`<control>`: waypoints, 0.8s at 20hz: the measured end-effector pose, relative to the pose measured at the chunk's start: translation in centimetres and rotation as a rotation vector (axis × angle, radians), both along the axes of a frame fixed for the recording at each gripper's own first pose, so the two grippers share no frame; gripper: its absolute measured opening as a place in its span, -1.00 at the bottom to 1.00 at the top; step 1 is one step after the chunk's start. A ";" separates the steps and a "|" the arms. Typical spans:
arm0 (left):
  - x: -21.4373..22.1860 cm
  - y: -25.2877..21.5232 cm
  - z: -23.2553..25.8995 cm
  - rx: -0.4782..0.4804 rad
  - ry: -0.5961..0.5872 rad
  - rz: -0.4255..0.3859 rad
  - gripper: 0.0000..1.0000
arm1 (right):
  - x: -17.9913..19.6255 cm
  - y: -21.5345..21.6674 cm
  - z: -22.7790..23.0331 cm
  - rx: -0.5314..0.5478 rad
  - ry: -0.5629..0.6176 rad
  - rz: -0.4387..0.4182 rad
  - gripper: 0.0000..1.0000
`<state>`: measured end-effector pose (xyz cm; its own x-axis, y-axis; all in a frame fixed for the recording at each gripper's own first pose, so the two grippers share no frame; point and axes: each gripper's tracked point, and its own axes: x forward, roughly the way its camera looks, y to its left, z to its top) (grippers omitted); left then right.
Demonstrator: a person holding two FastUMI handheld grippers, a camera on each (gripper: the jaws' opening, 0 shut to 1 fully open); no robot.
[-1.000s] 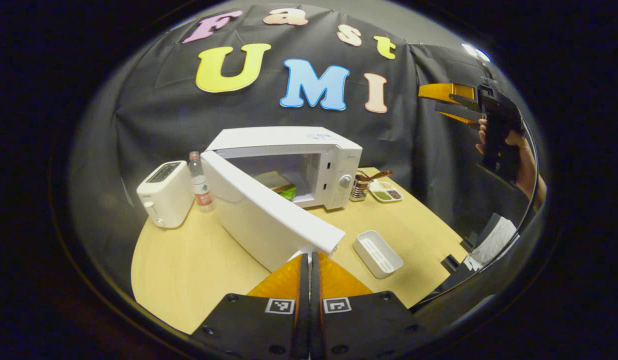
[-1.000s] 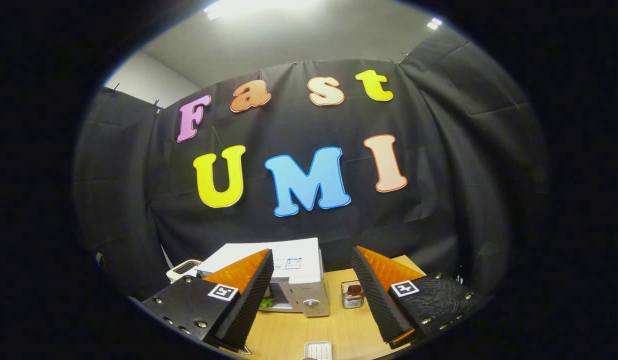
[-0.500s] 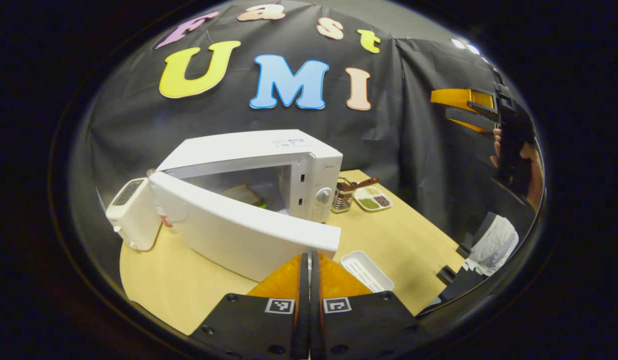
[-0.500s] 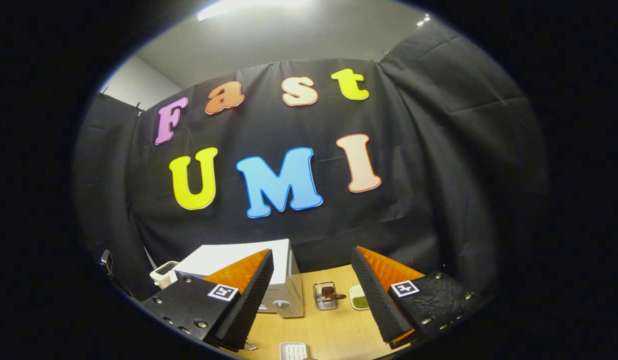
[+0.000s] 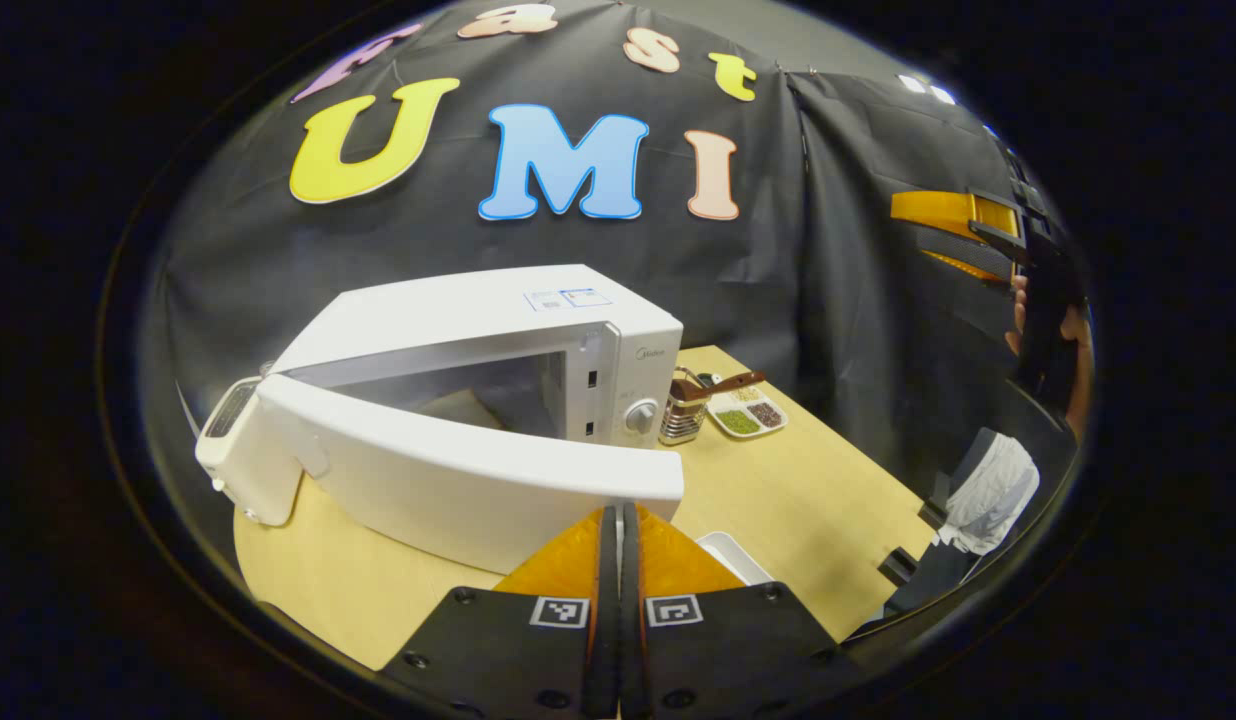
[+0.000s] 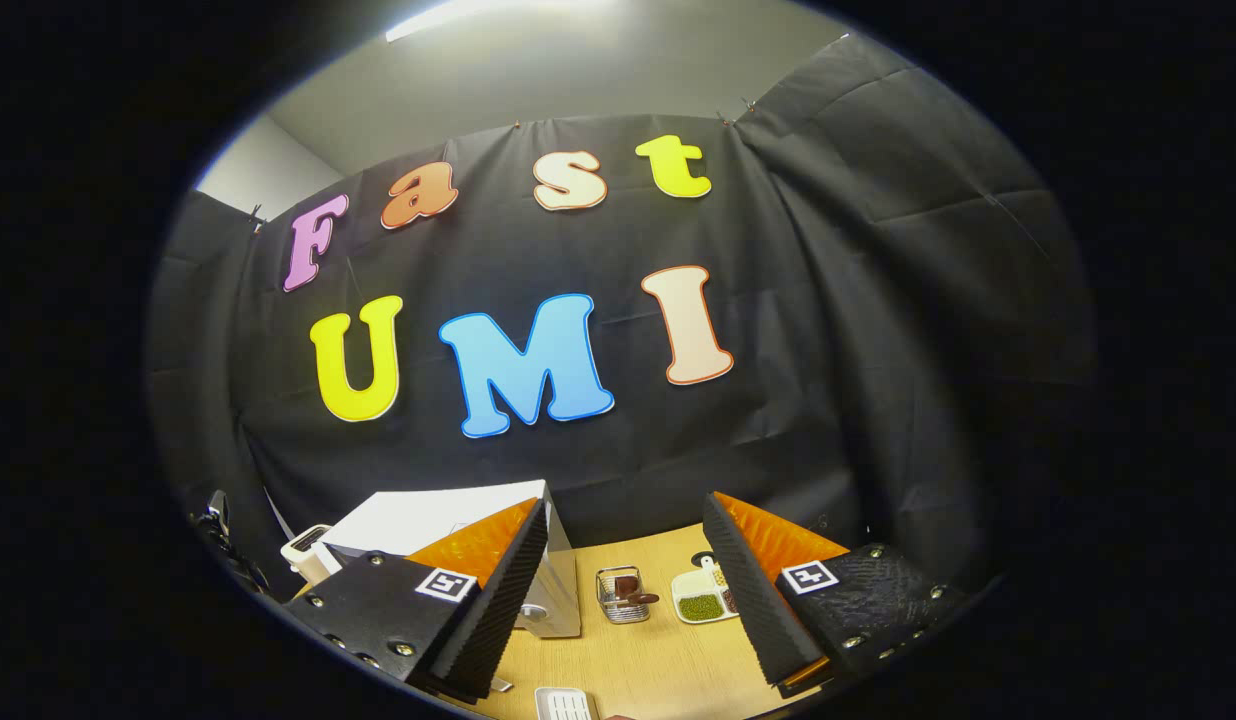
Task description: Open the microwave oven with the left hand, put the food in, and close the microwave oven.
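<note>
The white microwave stands on the wooden table with its door partly open, hinged at the left. Through the gap I see a bit of tan food inside. My left gripper is shut with nothing between its fingers, and its tips rest against the door's free edge. My right gripper is open and empty, raised well above the table; it also shows at the far right of the left gripper view, right gripper, held by a hand. The microwave lies low behind its left finger.
A white toaster stands left of the microwave, partly behind the door. A wire utensil holder and a divided dish sit to the microwave's right. A small white tray lies near my left fingers. White cloth is beyond the table's right edge.
The door has swung further toward shut with my left gripper's tips against its edge, hiding most of the food and the bottle. The right gripper stayed raised and open, its view drifting right.
</note>
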<state>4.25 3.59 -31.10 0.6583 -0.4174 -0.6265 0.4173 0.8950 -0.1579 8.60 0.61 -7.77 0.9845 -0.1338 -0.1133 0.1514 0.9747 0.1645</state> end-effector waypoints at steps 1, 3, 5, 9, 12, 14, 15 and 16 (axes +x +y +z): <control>0.5 -0.2 -0.1 -0.004 0.001 0.004 -0.86 | 0.1 0.0 -0.1 0.000 0.000 0.001 0.90; 1.7 -0.9 -0.1 -0.013 -0.005 0.010 -0.87 | 0.3 0.1 -0.1 0.000 0.003 0.006 0.90; 2.7 -1.6 -0.1 -0.010 -0.015 0.005 -0.87 | 0.6 0.3 -0.1 -0.006 0.002 0.016 0.90; 4.8 -2.5 -0.5 -0.004 -0.020 0.009 -0.87 | 0.9 0.4 0.2 -0.021 0.003 0.034 0.91; 6.5 -2.9 -1.0 0.002 -0.014 0.031 -0.86 | 0.8 0.1 0.3 -0.025 0.001 0.031 0.91; 7.8 -3.1 -1.1 0.014 -0.013 0.048 -0.86 | 0.8 0.0 0.0 -0.027 0.010 0.031 0.91; 8.3 -3.3 -1.1 0.012 -0.013 0.053 -0.87 | 0.7 -0.1 -0.1 -0.026 0.015 0.032 0.91; 8.9 -3.6 -1.1 0.009 -0.013 0.057 -0.86 | 0.6 -0.1 -0.1 -0.025 0.018 0.032 0.91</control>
